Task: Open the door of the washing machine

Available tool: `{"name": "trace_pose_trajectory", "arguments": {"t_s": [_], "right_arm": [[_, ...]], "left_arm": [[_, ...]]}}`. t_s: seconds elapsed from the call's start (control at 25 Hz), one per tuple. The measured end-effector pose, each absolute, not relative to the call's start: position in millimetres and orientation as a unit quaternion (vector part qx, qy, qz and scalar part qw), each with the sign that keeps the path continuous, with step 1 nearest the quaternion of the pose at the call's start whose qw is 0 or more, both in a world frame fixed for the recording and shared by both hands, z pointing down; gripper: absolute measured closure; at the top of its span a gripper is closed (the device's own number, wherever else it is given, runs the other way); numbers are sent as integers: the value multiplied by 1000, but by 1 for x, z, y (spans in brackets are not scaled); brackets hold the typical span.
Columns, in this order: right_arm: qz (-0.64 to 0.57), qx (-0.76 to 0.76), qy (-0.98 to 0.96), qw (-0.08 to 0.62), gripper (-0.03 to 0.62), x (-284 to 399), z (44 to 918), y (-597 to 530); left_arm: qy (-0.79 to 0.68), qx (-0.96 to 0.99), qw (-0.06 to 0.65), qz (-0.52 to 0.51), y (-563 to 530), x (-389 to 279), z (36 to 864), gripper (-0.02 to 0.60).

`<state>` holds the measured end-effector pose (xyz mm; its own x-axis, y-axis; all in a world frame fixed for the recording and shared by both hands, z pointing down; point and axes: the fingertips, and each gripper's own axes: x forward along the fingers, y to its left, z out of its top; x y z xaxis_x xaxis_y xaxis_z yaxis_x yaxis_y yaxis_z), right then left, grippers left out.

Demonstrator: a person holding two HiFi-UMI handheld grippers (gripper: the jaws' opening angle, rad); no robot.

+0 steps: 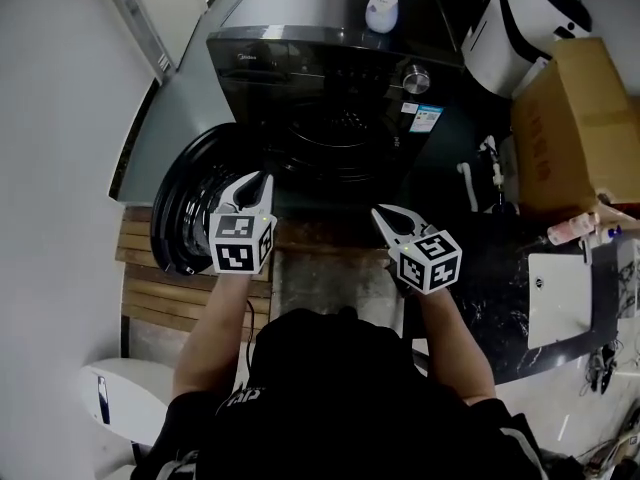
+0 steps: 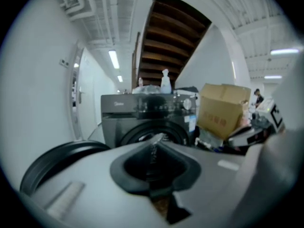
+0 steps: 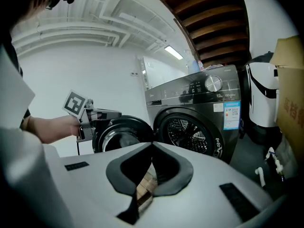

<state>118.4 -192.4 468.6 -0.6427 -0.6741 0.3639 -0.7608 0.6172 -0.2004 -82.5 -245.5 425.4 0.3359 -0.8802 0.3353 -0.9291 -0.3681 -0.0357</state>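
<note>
Black door (image 1: 180, 208) wide open, left gripper (image 1: 262, 180) beside its rim, right gripper (image 1: 381, 212) apart, both with jaws closed, empty.

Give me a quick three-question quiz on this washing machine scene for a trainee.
1. True or false: the door of the washing machine is shut.
2. What stands on top of the washing machine? A a white bottle; B a kettle; C a folded towel.
3. In the head view, which side of the machine is the cardboard box on?
Key: 1 false, it is swung open; 2 A; 3 the right.
</note>
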Motion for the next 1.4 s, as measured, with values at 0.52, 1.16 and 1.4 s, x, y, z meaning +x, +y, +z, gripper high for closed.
{"name": "trace_pose_trajectory", "arguments": {"t_s": [0.52, 1.16, 1.4], "right_arm": [[139, 422, -891, 90, 602, 146, 424, -222], [68, 404, -911, 48, 602, 91, 343, -236], [38, 431, -901, 33, 603, 110, 318, -242]], "left_arm": [[-474, 867, 91, 123, -252, -18, 406, 552], [-473, 879, 50, 47, -262, -47, 332, 572], [-501, 864, 26, 47, -272, -79, 312, 572]]}}
